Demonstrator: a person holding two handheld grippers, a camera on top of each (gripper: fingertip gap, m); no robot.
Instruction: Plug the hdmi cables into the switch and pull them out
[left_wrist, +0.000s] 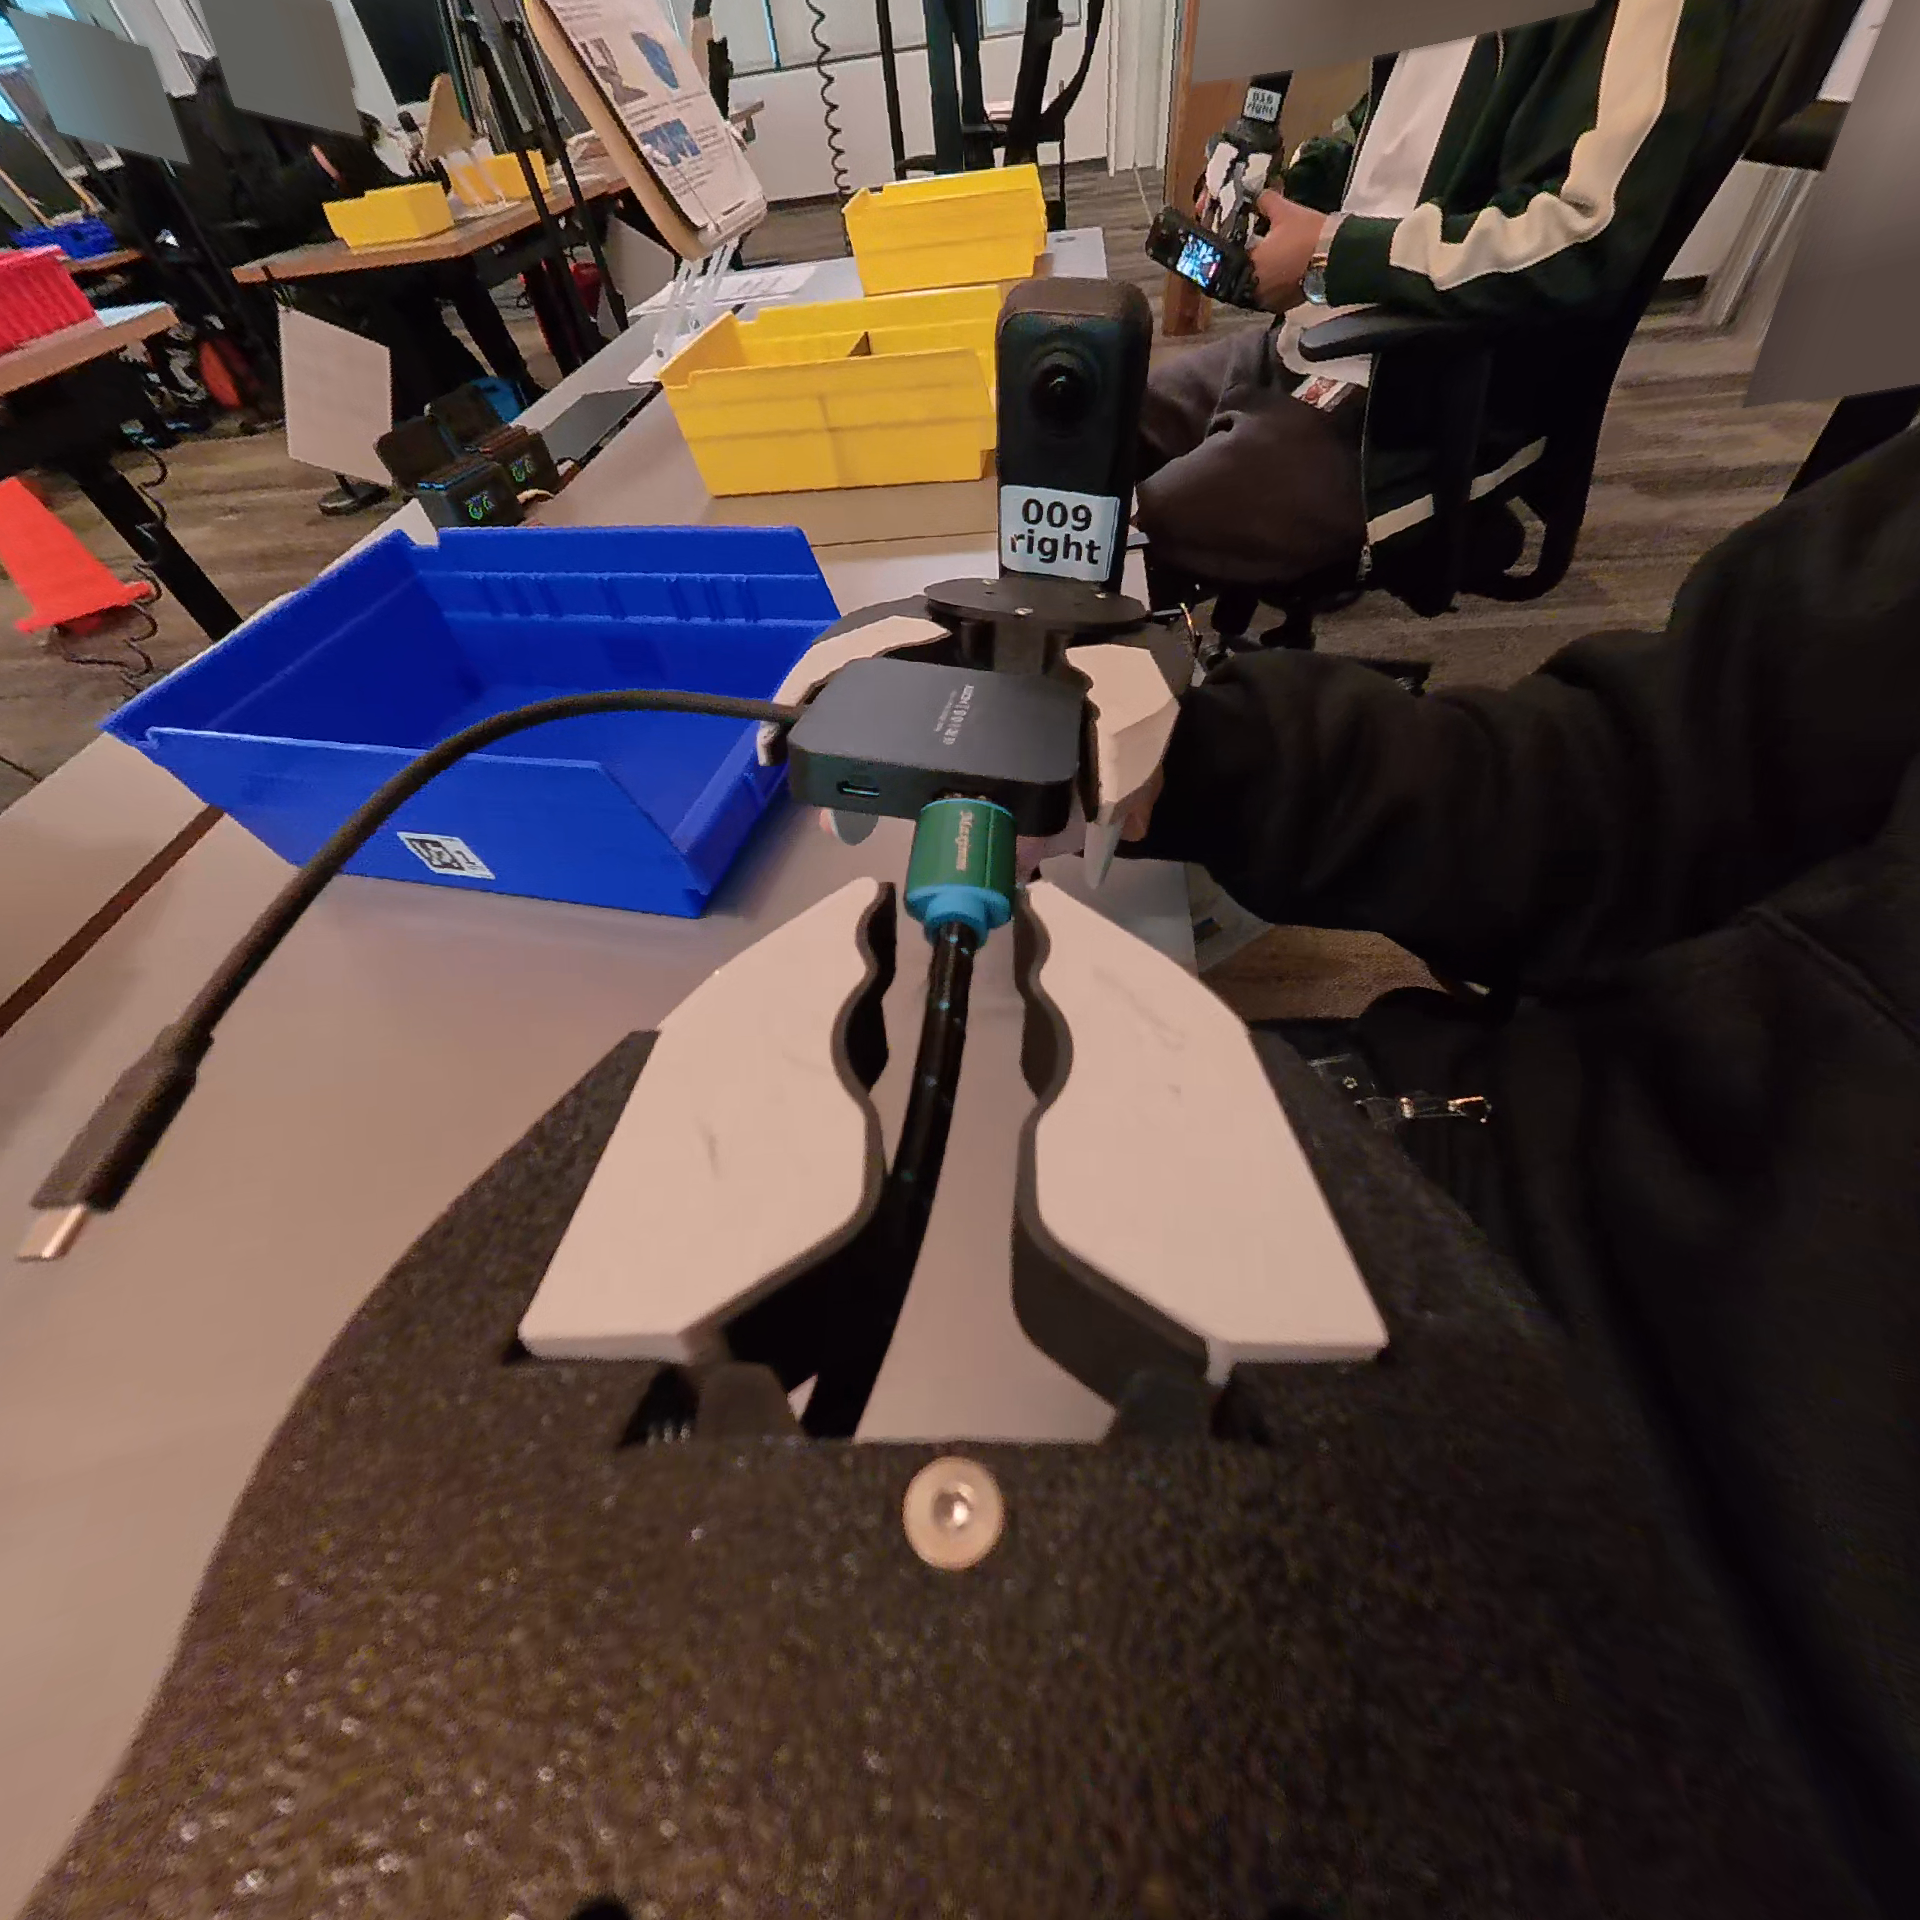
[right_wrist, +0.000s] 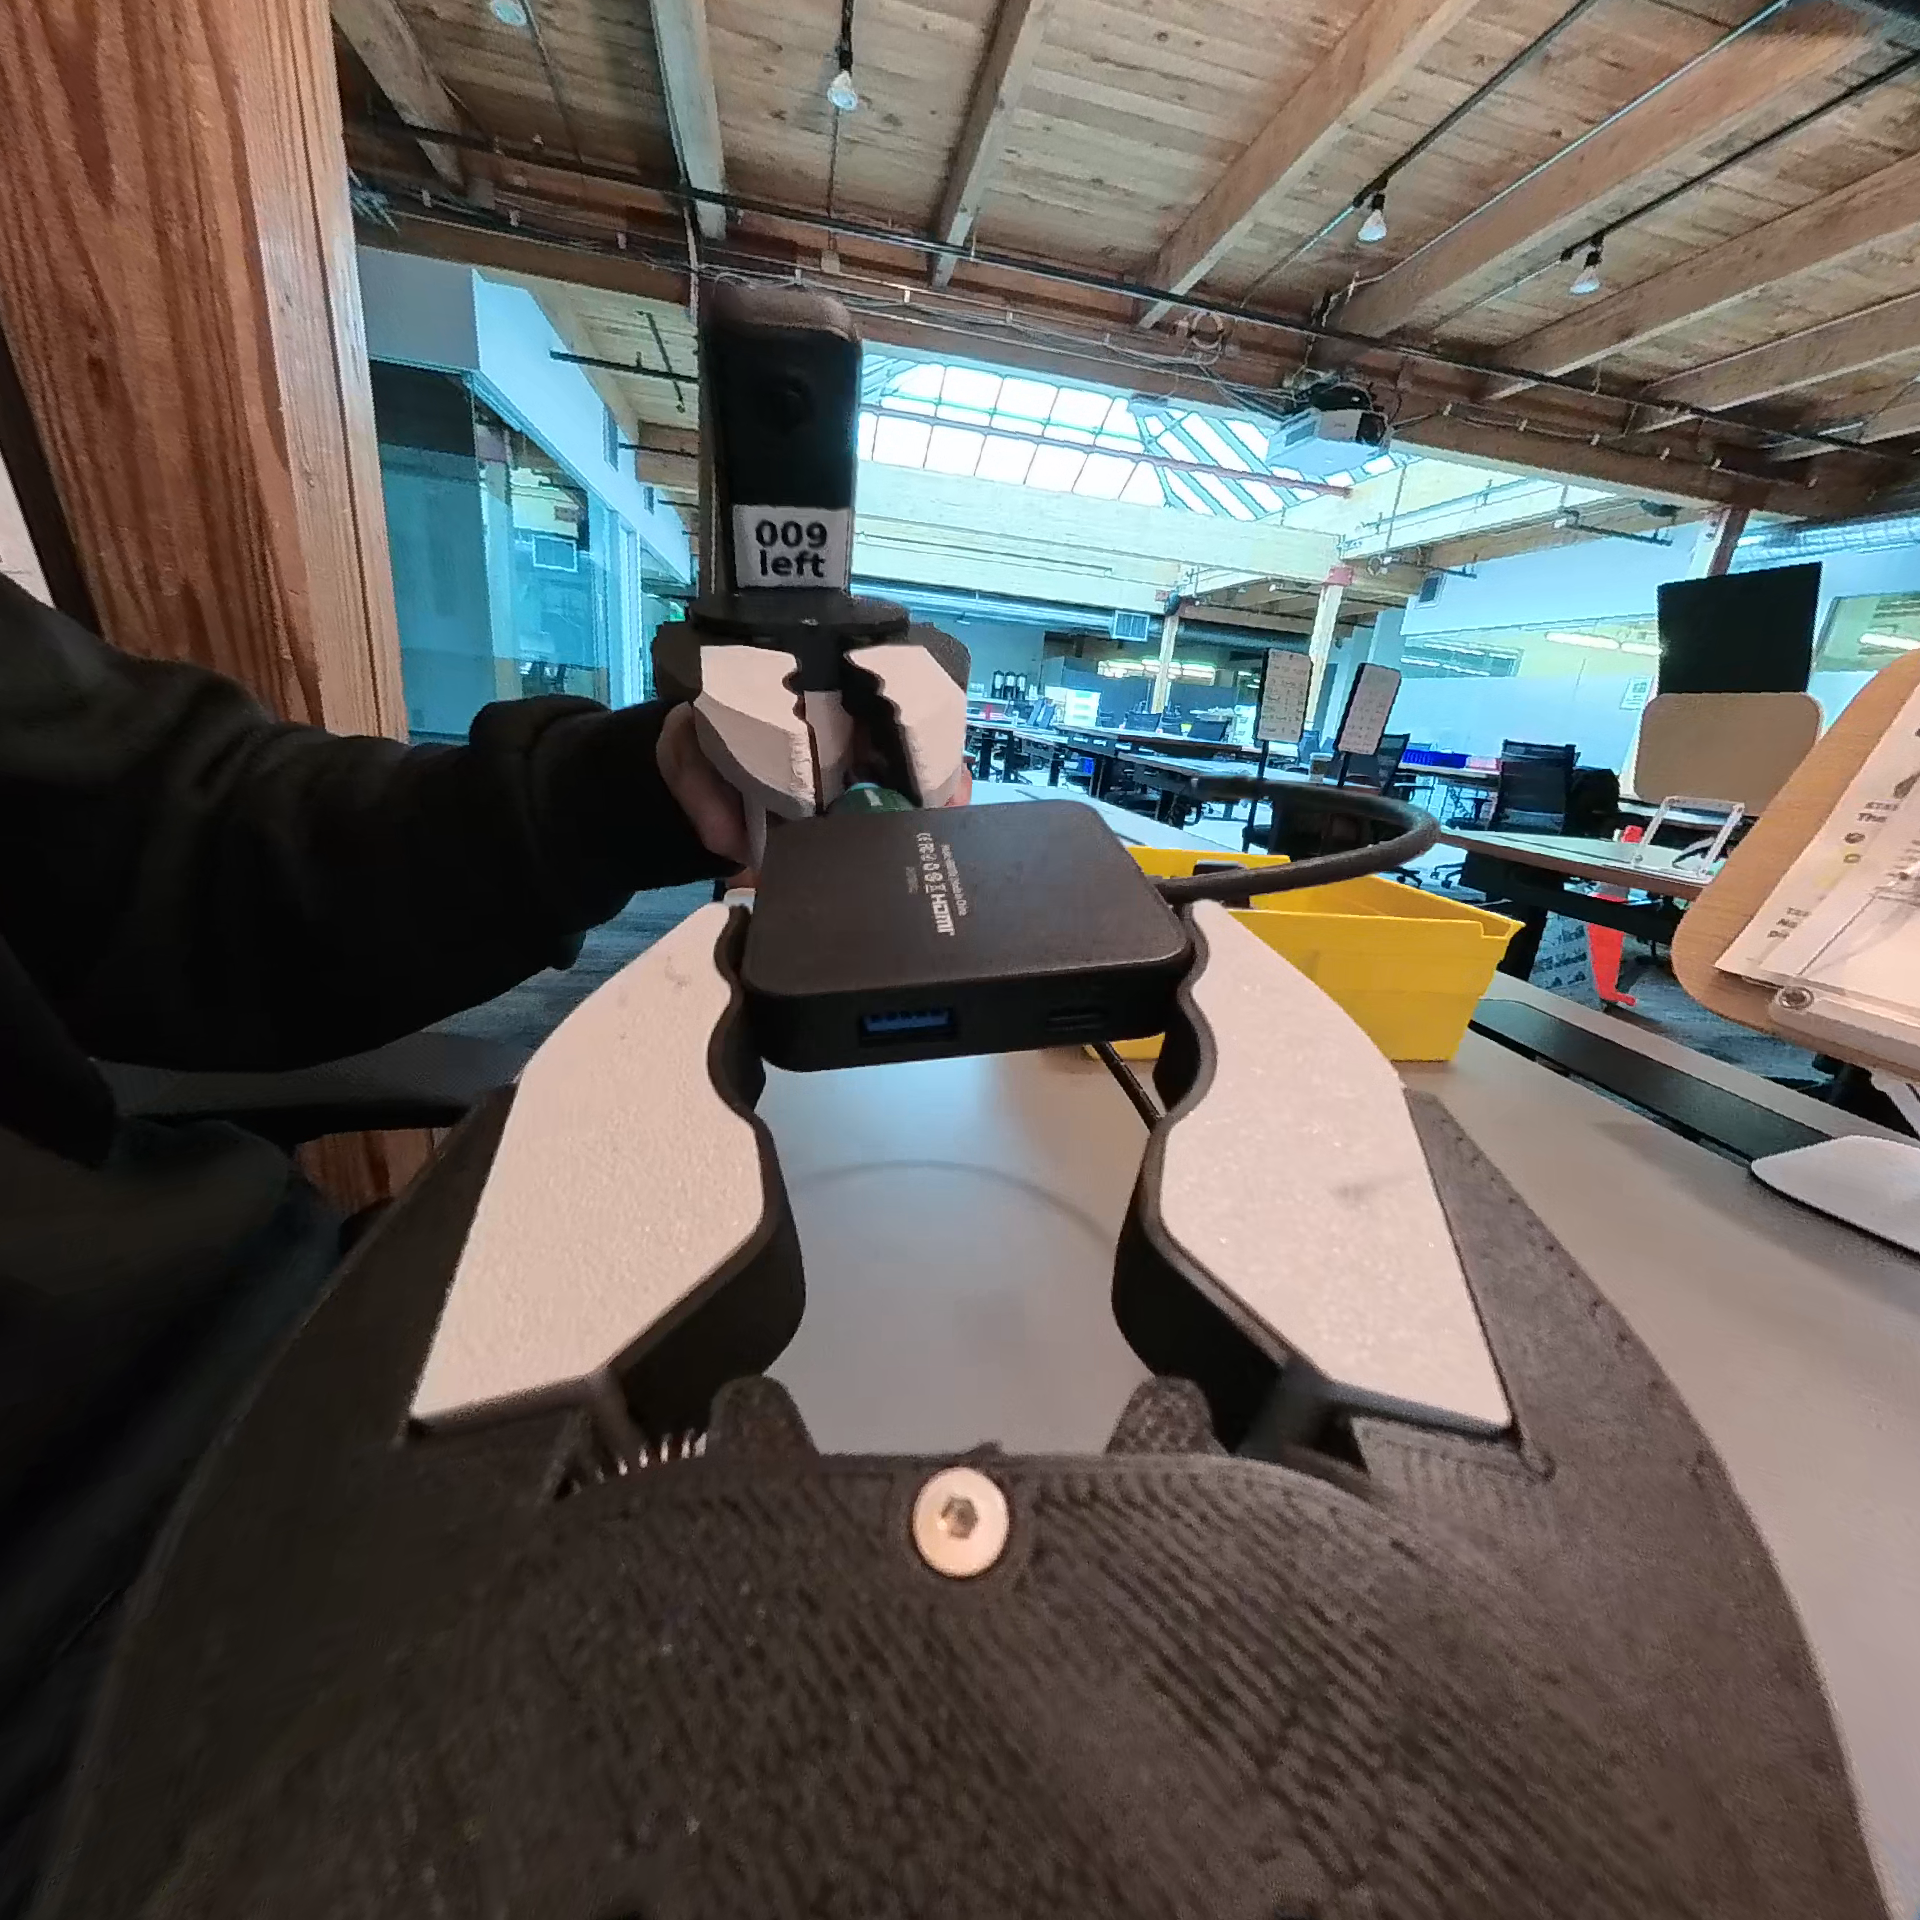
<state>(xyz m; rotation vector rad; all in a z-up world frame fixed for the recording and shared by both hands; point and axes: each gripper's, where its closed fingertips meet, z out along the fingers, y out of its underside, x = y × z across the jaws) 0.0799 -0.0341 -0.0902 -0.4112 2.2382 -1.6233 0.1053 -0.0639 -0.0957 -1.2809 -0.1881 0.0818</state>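
We are in a big open workshop under timber beams, working over a grey tabletop (left_wrist: 436, 1039) that carries a blue bin (left_wrist: 468, 707) and yellow bins (left_wrist: 831, 416) farther back. Across from us a seated person in a dark jacket (left_wrist: 1507, 208) handles another device.

Our right claw (right_wrist: 961, 971) is clamped on the switch (right_wrist: 961, 914), a flat black box held by its two side edges above the tabletop. Its own black braided lead (left_wrist: 343, 862) loops out toward the blue bin and ends in a loose plug lying on the tabletop.

Our left claw (left_wrist: 956, 904) sits around the hdmi cable (left_wrist: 935, 1039) — the green plug (left_wrist: 956, 857) is just ahead of the fingertips, its nose already in the switch's near edge. The fingers are close together, but we cannot tell whether they actually pinch the plug's collar.

We judge the plug-in step to be done or nearly so — how deep the plug is seated is not clear. Next comes either a last straight push or the pull-out: firm hold on the plug body, a pull in line with the port, the right claw bracing the switch.
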